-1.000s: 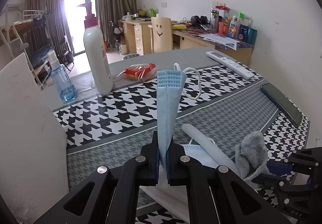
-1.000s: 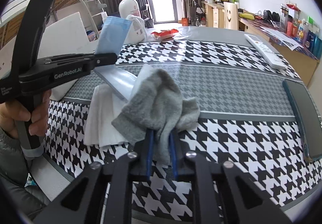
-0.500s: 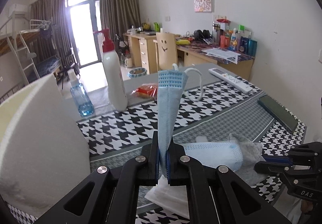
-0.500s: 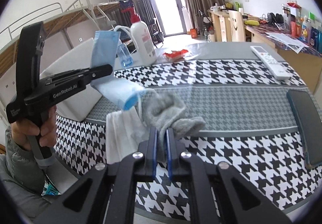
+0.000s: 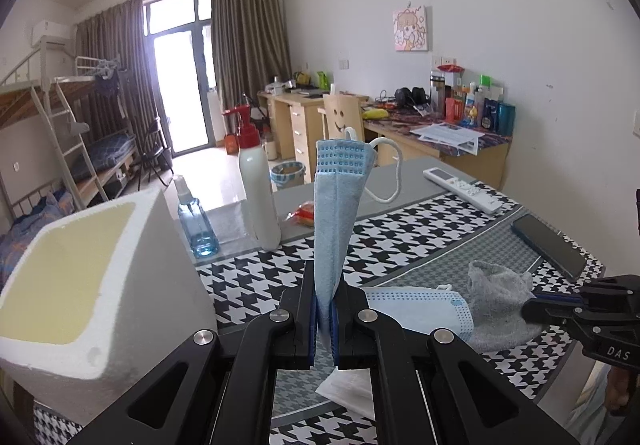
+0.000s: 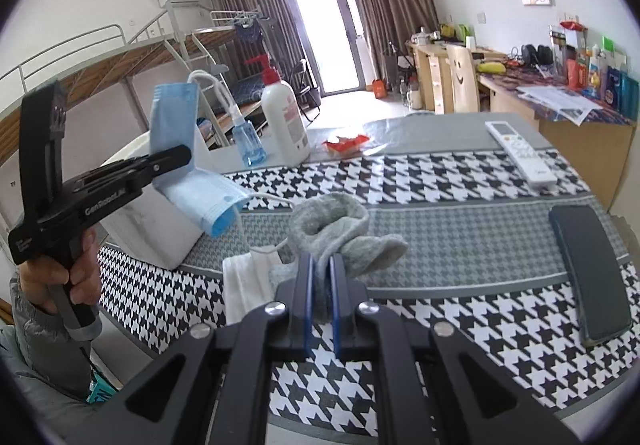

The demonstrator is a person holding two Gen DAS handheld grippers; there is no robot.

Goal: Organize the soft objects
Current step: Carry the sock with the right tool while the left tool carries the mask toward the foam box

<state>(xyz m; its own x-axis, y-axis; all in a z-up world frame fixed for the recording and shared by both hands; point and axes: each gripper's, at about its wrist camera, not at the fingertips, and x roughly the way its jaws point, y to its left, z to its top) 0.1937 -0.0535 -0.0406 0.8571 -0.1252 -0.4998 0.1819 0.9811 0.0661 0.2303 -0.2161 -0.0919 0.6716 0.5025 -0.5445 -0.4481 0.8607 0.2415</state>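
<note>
My left gripper (image 5: 324, 291) is shut on a folded blue face mask (image 5: 336, 205), which stands up between the pads with its white ear loop hanging to the right; the mask's other half droops below. In the right wrist view the same mask (image 6: 200, 197) hangs from the left gripper (image 6: 182, 161) above the table. My right gripper (image 6: 320, 269) is shut on a grey sock (image 6: 340, 229), lifted off the tablecloth; the sock (image 5: 500, 301) also shows at the right of the left view. A white folded tissue (image 6: 244, 281) lies under them. A white foam box (image 5: 80, 285) stands at the left.
A houndstooth tablecloth (image 6: 460, 345) covers the table. On it are a dark phone (image 6: 588, 269), a white remote (image 6: 520, 153), a white pump bottle (image 6: 286, 117), a blue spray bottle (image 6: 244, 141) and a red snack packet (image 6: 346, 143). A hand (image 6: 60, 277) holds the left gripper.
Both grippers rose from the table, carrying the mask and the sock upward. The right jaws closed tighter on the sock. The foam box came further into the left view.
</note>
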